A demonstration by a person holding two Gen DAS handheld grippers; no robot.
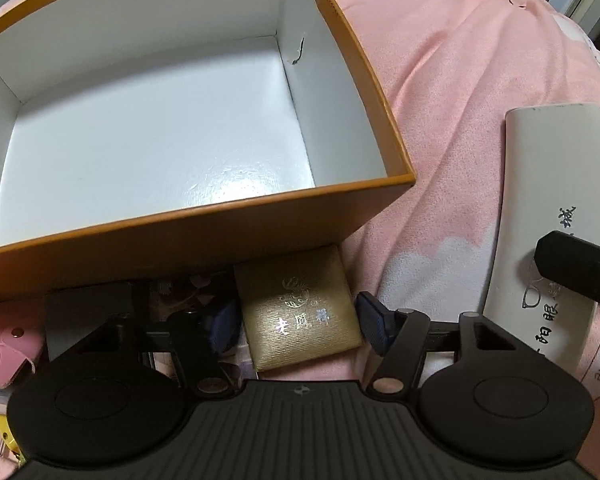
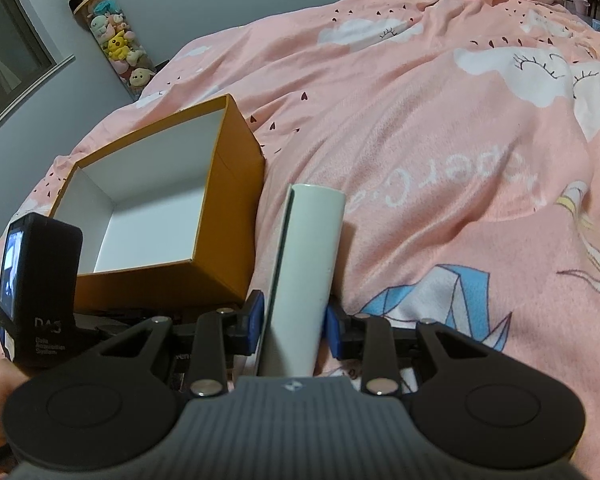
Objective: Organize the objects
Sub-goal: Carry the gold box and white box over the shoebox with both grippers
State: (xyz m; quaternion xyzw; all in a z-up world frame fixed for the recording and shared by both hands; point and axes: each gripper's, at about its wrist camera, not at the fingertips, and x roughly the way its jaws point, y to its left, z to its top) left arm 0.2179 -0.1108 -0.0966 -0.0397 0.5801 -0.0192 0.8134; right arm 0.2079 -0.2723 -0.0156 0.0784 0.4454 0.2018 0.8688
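Orange box (image 1: 204,216) lies empty. Just beside it, the left gripper (image 1: 296,320) brackets the gold case (image 1: 300,312) and the right gripper (image 2: 294,320) the white case (image 2: 304,280); whether either set of fingers presses is unclear. Next likely: lift into the box.

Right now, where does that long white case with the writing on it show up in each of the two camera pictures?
Left wrist view: the white case lies at the right edge on the pink bedspread, right of the orange box.
Right wrist view: the same case runs up the centre, between the right gripper jaws.
Shared landmark: the open orange box, left of the case in both.
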